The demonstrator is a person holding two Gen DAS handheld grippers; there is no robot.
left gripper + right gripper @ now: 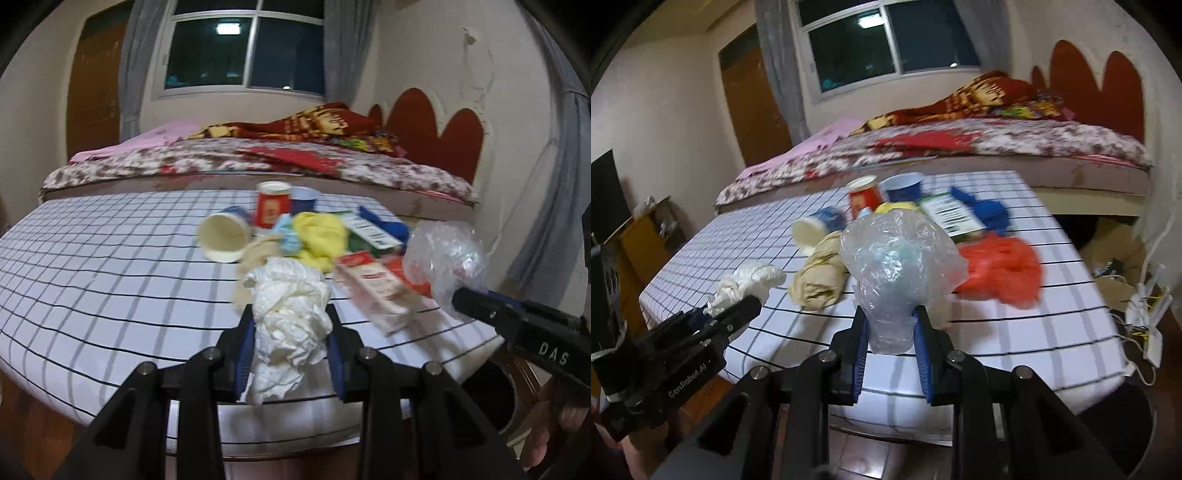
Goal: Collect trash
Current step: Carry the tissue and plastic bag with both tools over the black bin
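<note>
My left gripper (291,325) is shut on a crumpled white tissue (290,317), held just above the near edge of the checked table (110,280). The same tissue (746,286) shows at the left of the right wrist view, in the left gripper (738,306). My right gripper (892,325) is shut on a clear crumpled plastic bag (897,266), lifted off the table. That bag (443,258) and the right gripper (465,299) appear at the right of the left wrist view. More trash lies behind: a tipped paper cup (223,236), a red cup (272,205), yellow wrapper (321,236).
A blue cup (903,186), a green-white box (949,214), blue cloth (990,212), a red plastic bag (1001,269) and a beige wad (820,275) lie on the table. A bed (258,162) stands behind it. A dark bin opening (495,395) sits below the table's right corner.
</note>
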